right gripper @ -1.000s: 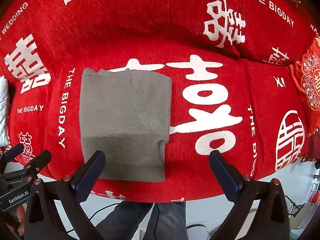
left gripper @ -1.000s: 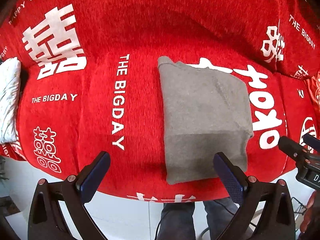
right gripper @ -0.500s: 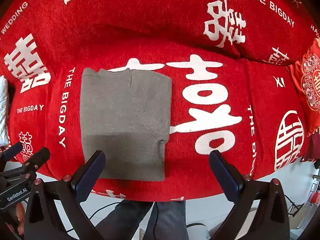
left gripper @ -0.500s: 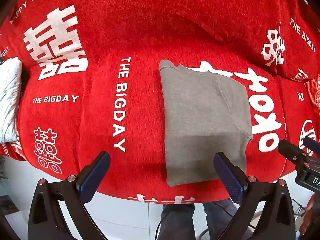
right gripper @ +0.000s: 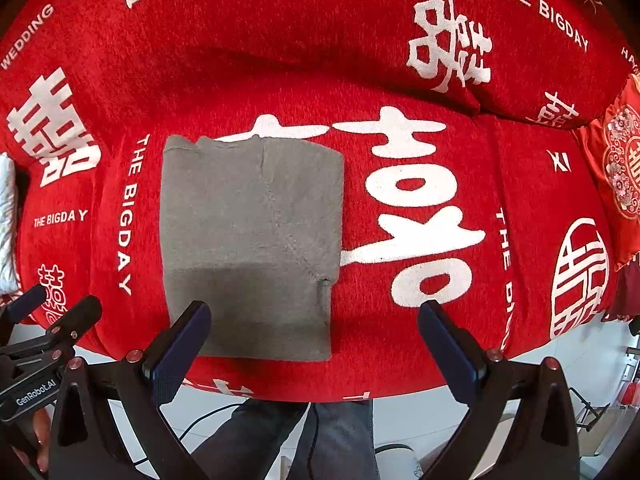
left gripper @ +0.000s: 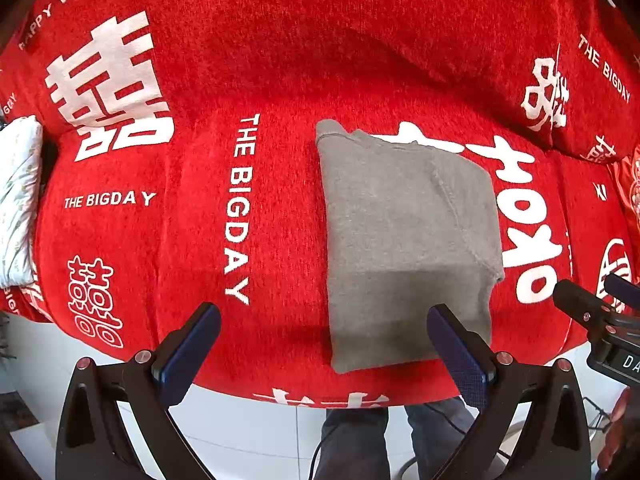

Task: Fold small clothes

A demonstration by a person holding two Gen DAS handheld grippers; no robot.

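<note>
Left claw wide open, empty, hanging off the sofa's front edge. Right claw likewise agape, holding nothing. Person's trouser legs below. Grey folded garment lies flat on red sofa cover, near front edge. White pillow far left.

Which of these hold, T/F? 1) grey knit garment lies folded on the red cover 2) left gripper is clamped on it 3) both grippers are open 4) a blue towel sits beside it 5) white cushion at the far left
1) True: the grey knit garment lies folded on the red printed sofa cover.
2) False: the left gripper holds nothing.
3) True: left gripper and right gripper both stand wide open.
4) False: no towel shows.
5) True: a white patterned cushion sits at the left edge.
</note>
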